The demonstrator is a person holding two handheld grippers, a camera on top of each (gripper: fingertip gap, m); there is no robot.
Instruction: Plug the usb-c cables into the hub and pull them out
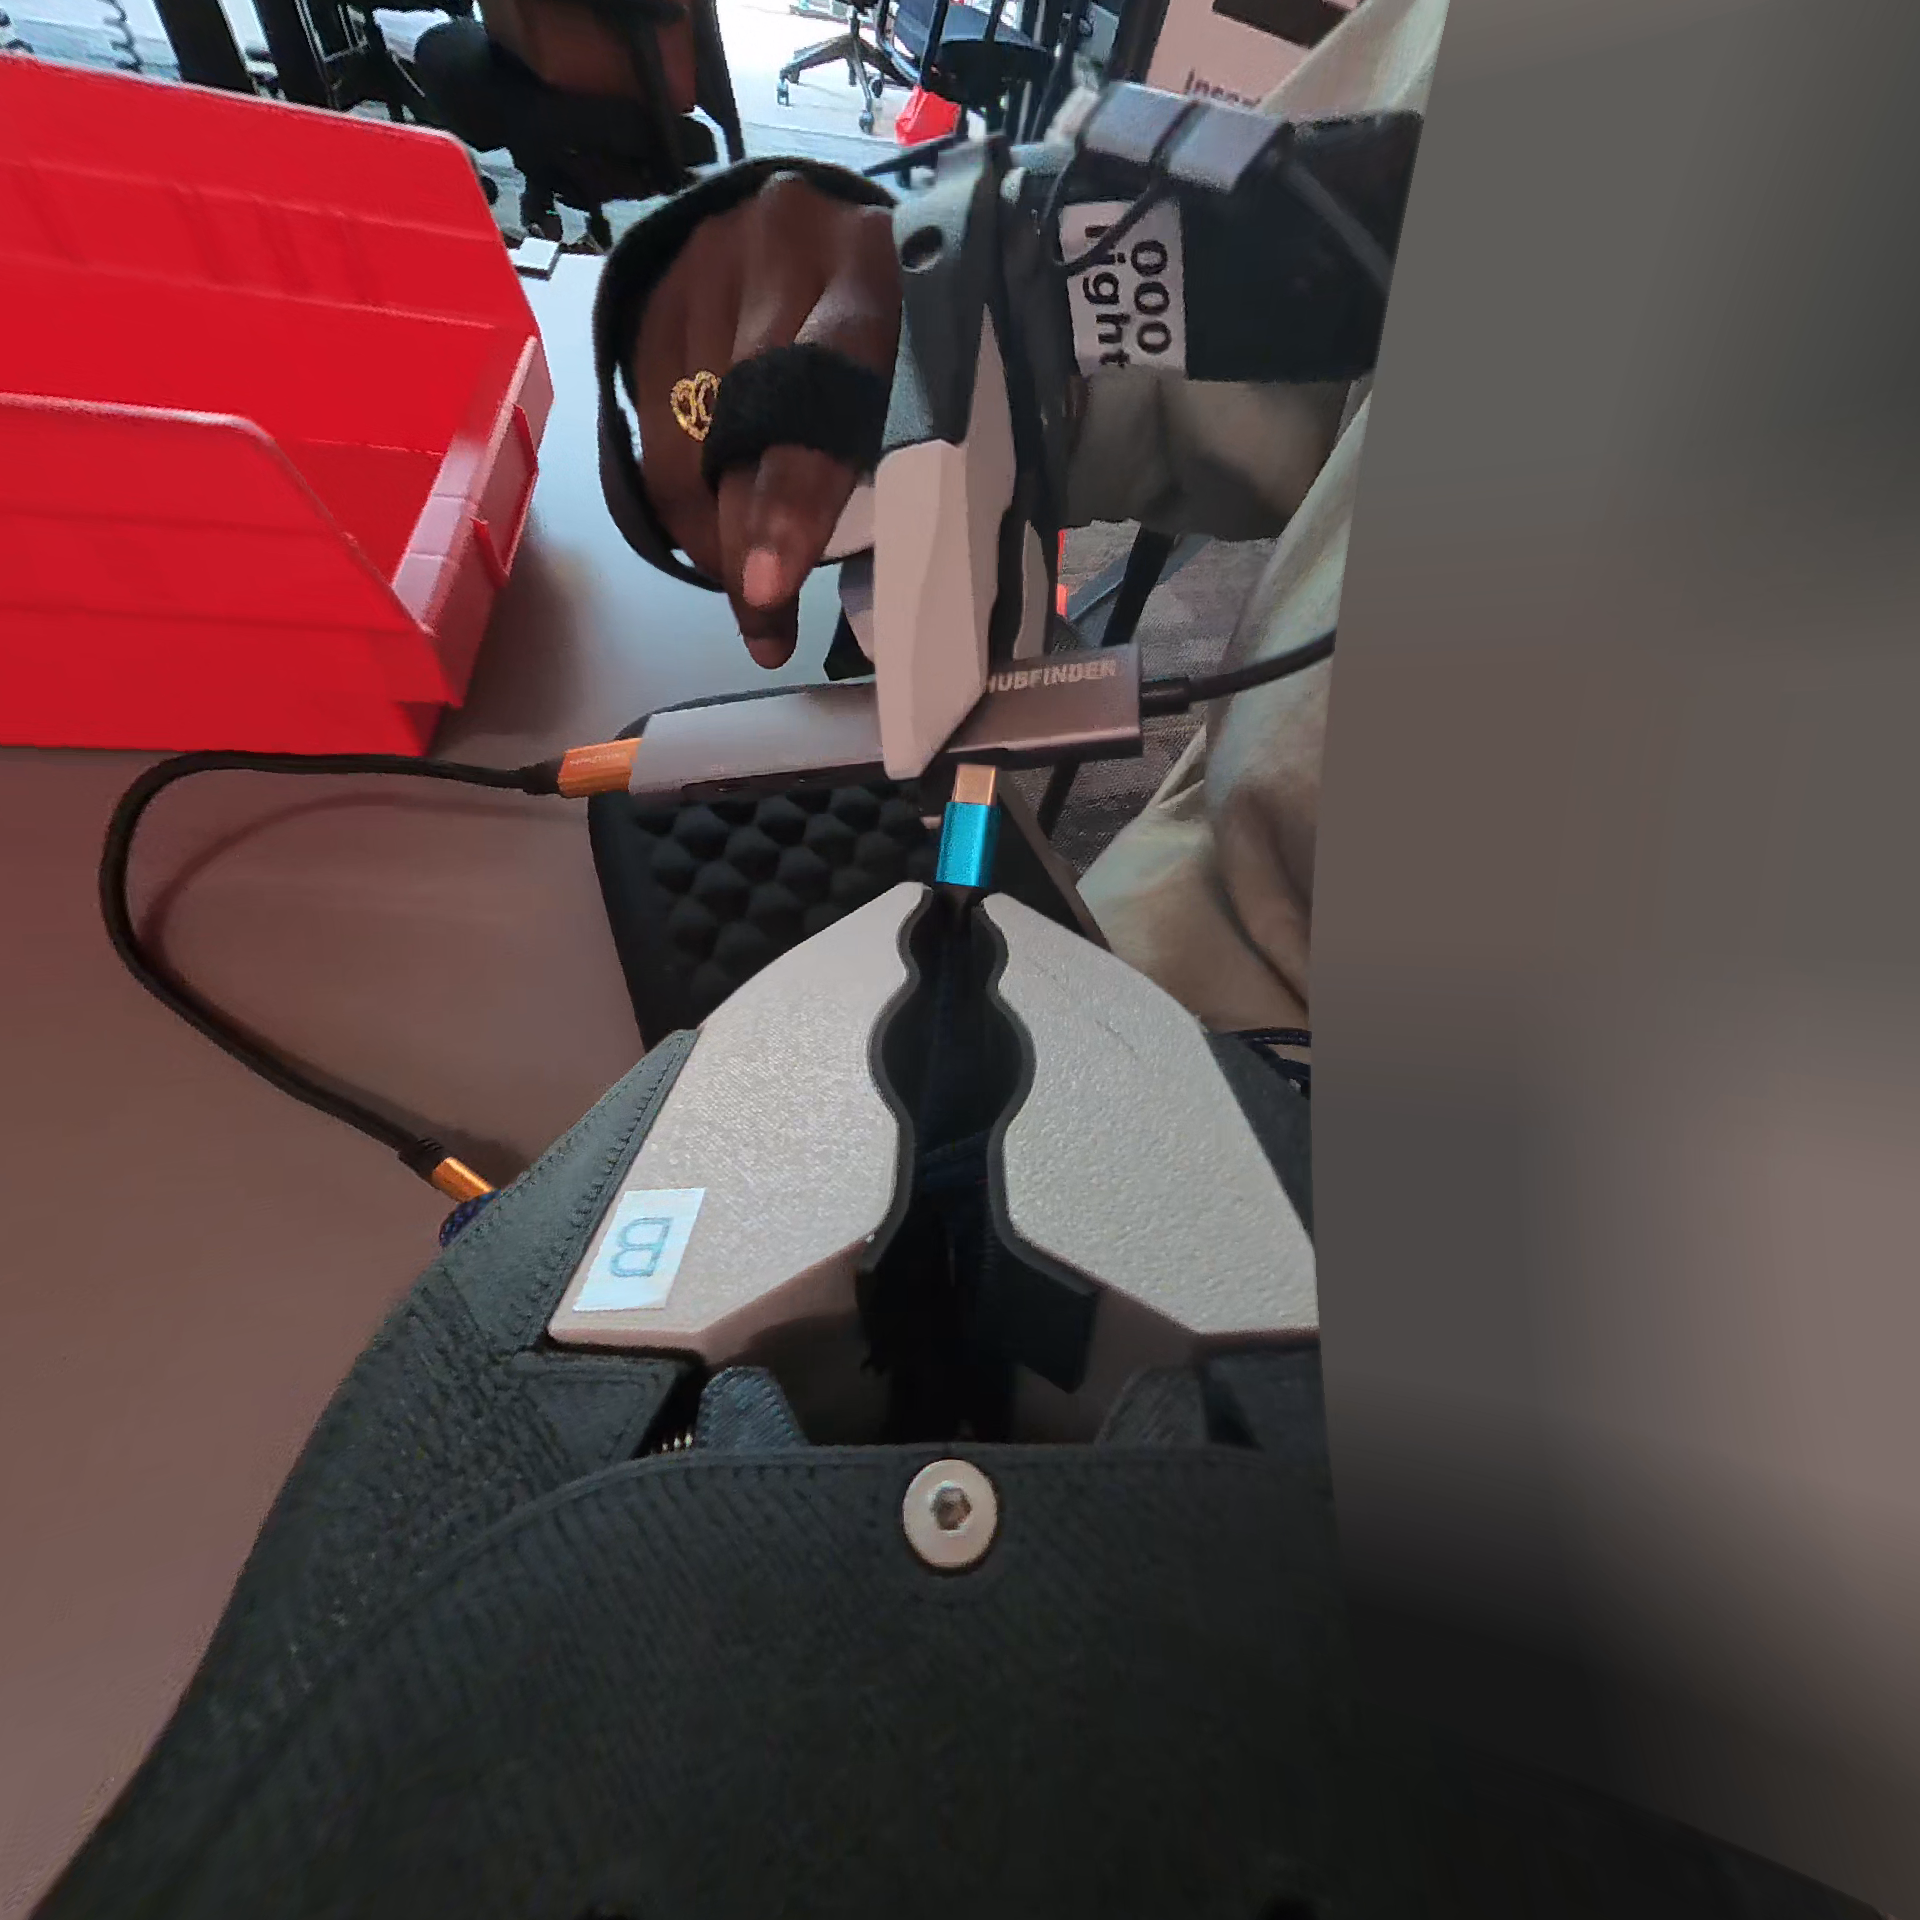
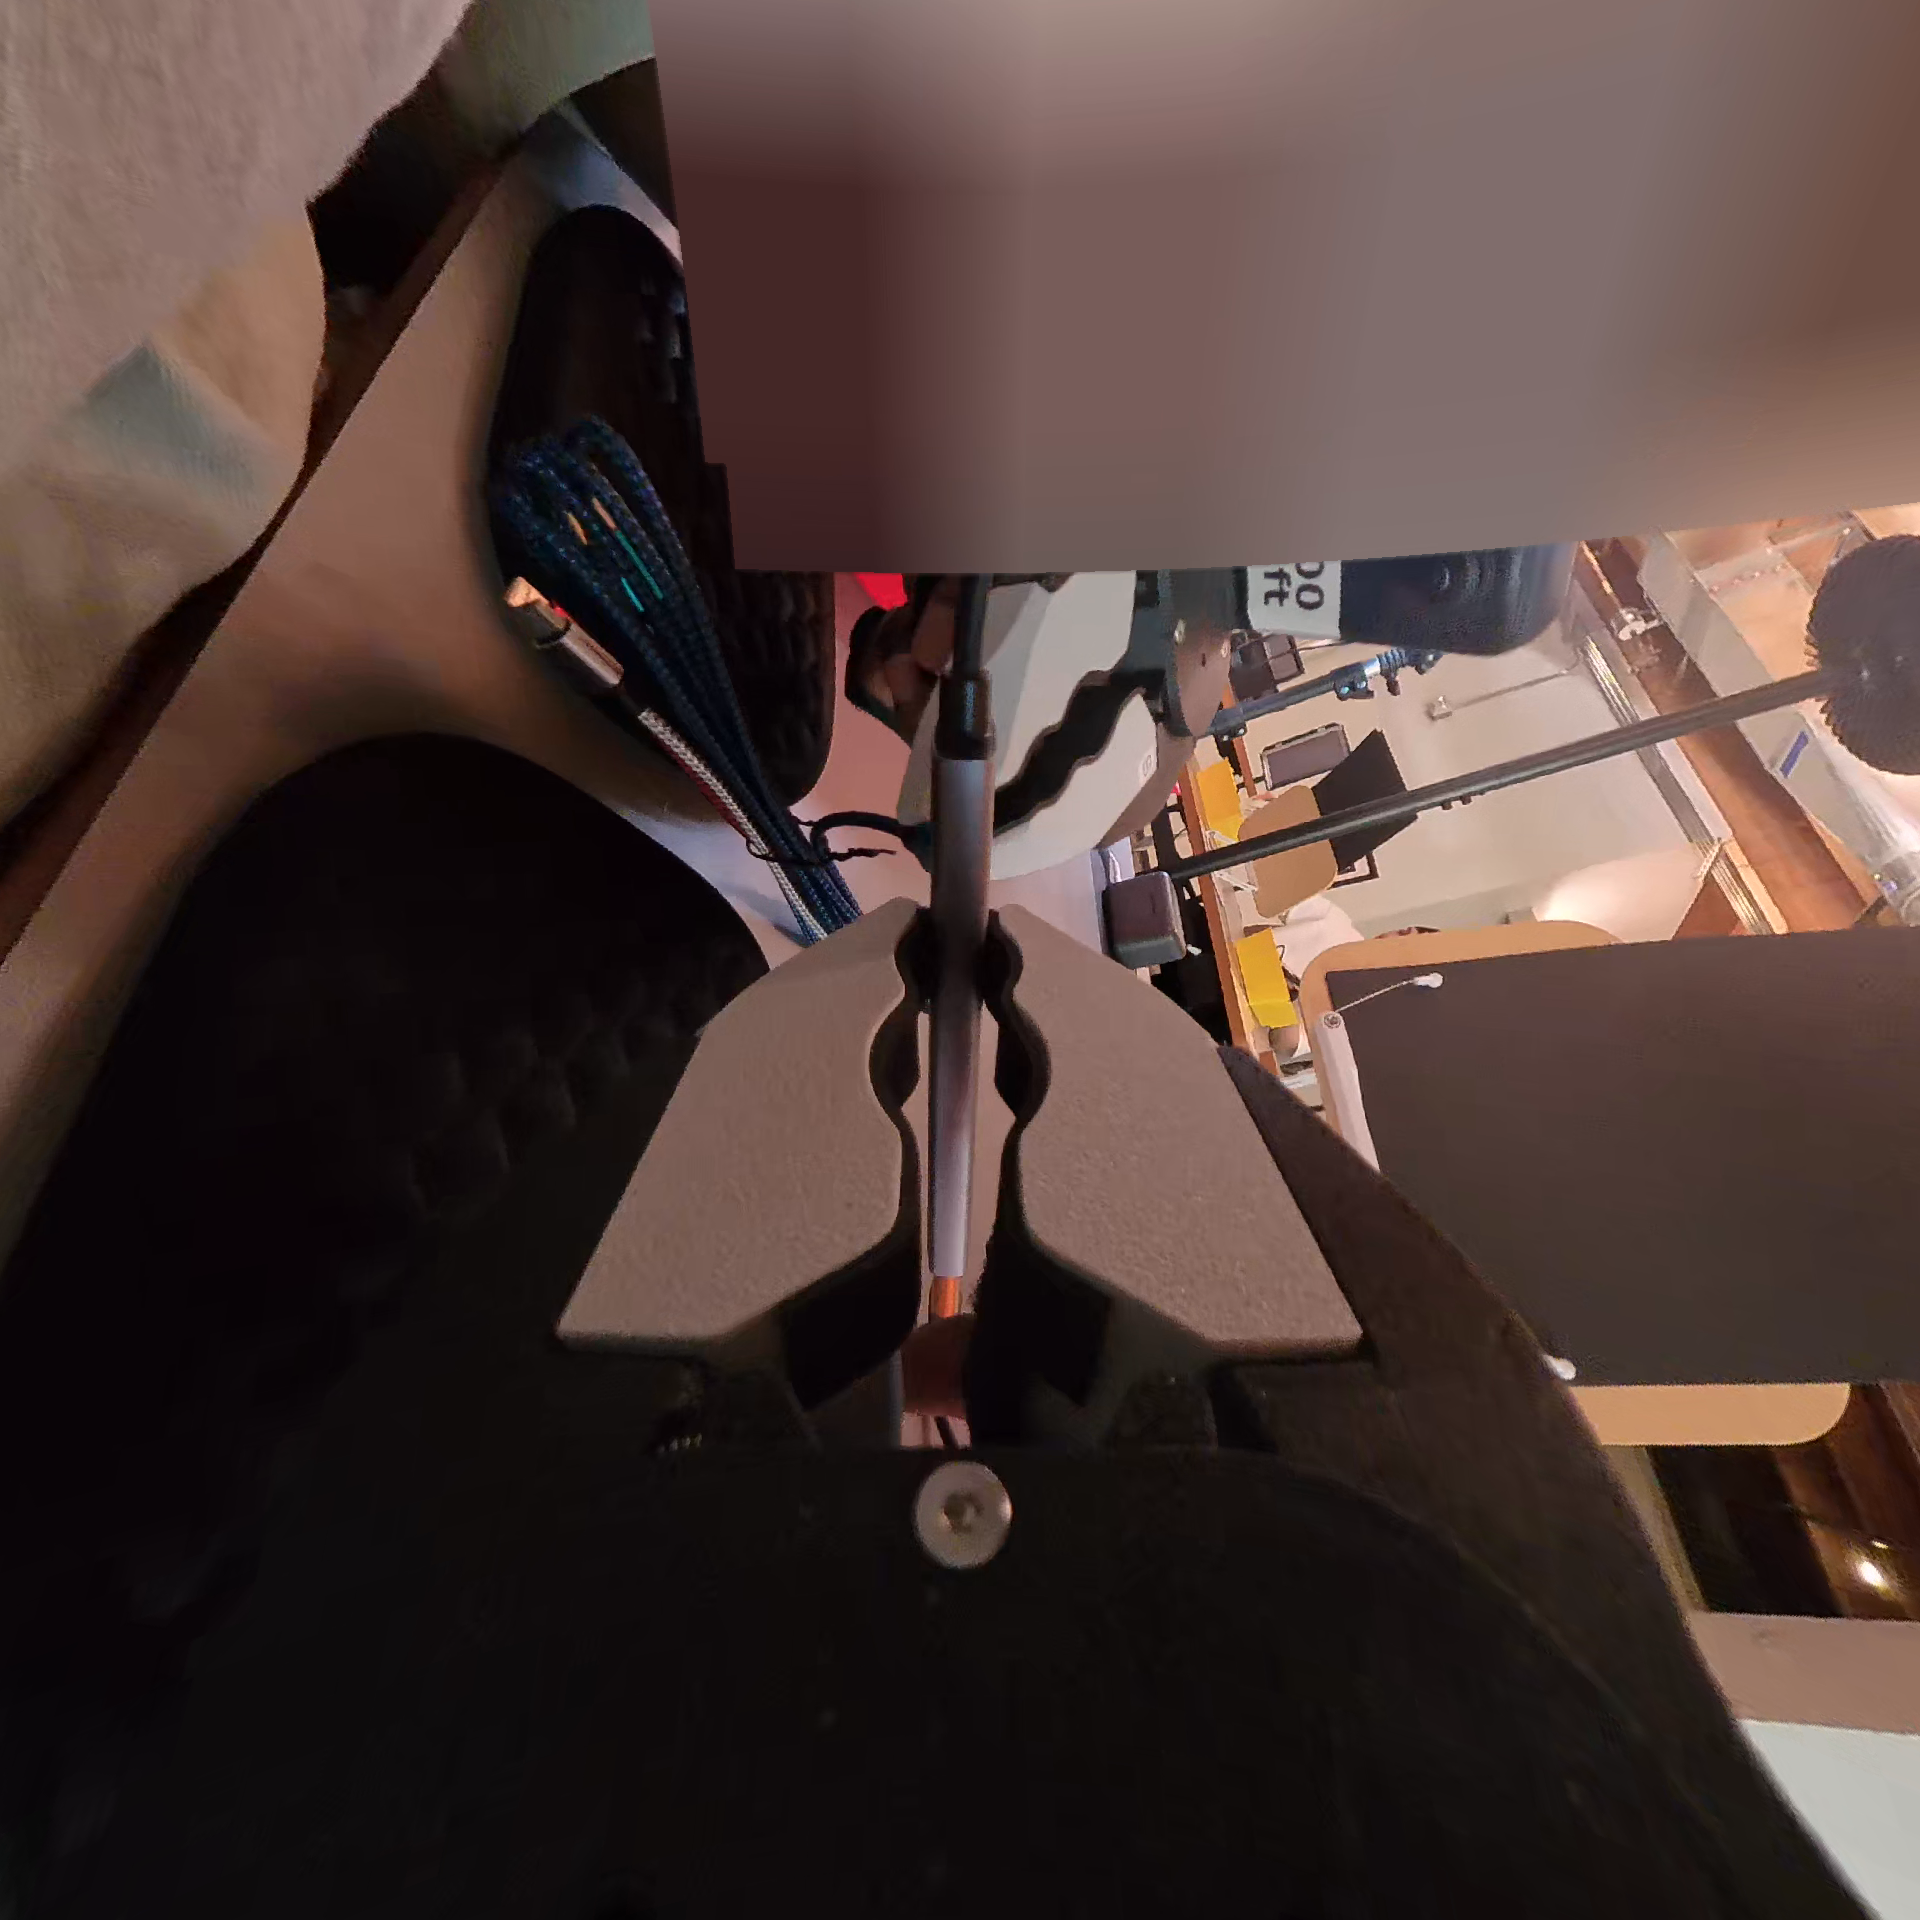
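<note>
The grey hub [image 1: 790, 732] is held in the air, level, above a black mat. My right gripper [image 1: 920, 758] comes down from above and is shut on it. In the right wrist view the hub [image 2: 954, 1039] runs edge-on between the closed fingers of my right gripper [image 2: 956, 920]. My left gripper [image 1: 951, 899] is shut on the cable just behind a blue usb-c plug [image 1: 968, 840], whose metal tip sits in the hub's side port. An orange usb-c plug [image 1: 600, 767] is in the hub's left end; its black cable [image 1: 187, 977] loops over the table.
A red bin [image 1: 249, 416] stands at the left on the table. A black honeycomb mat [image 1: 769, 894] lies under the hub. More braided cables [image 2: 634, 623] lie bundled near the table edge. A person's hand [image 1: 758, 416] holds the right gripper. Office chairs stand behind. Both grippers' tips are close together, under 4 cm apart.
</note>
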